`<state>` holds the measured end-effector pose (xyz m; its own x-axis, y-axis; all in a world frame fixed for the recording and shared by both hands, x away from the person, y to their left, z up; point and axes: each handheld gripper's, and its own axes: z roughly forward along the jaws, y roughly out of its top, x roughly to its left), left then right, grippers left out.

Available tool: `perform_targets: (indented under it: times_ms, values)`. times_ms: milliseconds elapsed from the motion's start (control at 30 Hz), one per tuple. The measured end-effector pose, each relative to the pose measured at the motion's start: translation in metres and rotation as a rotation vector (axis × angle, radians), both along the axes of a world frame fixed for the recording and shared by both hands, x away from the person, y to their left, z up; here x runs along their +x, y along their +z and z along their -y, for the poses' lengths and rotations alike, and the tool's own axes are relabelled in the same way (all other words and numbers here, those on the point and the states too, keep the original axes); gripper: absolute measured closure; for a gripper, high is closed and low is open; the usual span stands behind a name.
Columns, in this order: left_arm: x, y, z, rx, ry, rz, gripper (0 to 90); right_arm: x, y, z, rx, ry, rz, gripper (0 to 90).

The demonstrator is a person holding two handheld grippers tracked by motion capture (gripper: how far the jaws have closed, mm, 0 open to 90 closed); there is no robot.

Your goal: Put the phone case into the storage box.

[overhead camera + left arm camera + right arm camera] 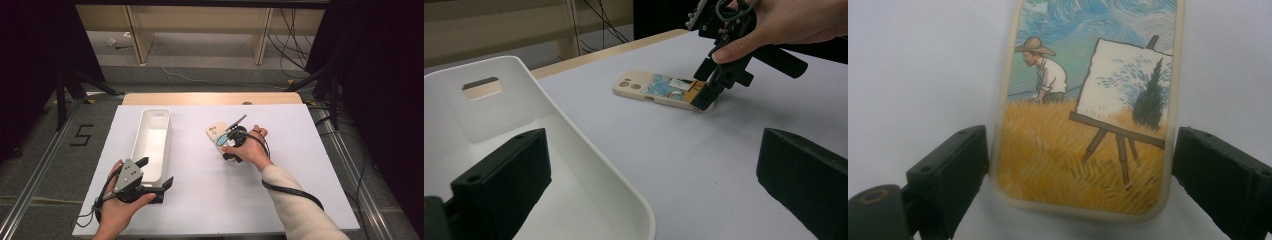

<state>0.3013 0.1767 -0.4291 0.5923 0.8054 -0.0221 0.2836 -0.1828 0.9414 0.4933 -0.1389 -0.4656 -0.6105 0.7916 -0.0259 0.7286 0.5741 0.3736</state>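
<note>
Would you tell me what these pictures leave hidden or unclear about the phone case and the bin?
- Phone case: its far end is cut off by the top edge of the right gripper view.
- In the high view, the person's hand and the right gripper cover much of the case.
- White bin: its near end runs off the bottom edge of the left gripper view.

A white bin [151,142] lies lengthwise on the left half of the white sheet [200,200], its near end short of the front edge. A wooden table edge [210,98] shows beyond the sheet's far edge. Cables [292,35] trail on the floor behind.
</note>
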Motion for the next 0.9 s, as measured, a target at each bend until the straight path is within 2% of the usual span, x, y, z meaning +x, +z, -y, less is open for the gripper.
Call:
perform_targets:
  times_ms: [100, 200, 400, 633, 900]
  values:
    - [0.0001, 0.0, 0.0, 0.002, -0.002, 0.001, 0.6, 0.0008, -0.0002, -0.0002, -0.003, 0.002, -0.008, 9.1]
    - [0.0, 0.0, -0.0001, 0.0, -0.001, 0.001, 0.6, 0.0018, -0.0024, -0.0009, -0.007, -0.02, -0.027, 8.5]
    - [-0.0001, 0.0001, -0.0001, 0.0, 0.0, 0.001, 0.6, 0.0044, -0.0055, -0.0011, -0.013, -0.015, -0.028, 8.2]
    - [-0.0001, 0.0002, -0.0002, -0.001, 0.0, 0.002, 0.6, 0.0065, -0.0046, -0.0023, -0.02, -0.02, -0.052, 8.0]
    - [0.0, 0.0001, -0.0002, -0.001, -0.001, 0.002, 0.6, 0.0069, -0.0051, -0.003, -0.021, -0.024, -0.052, 7.9]
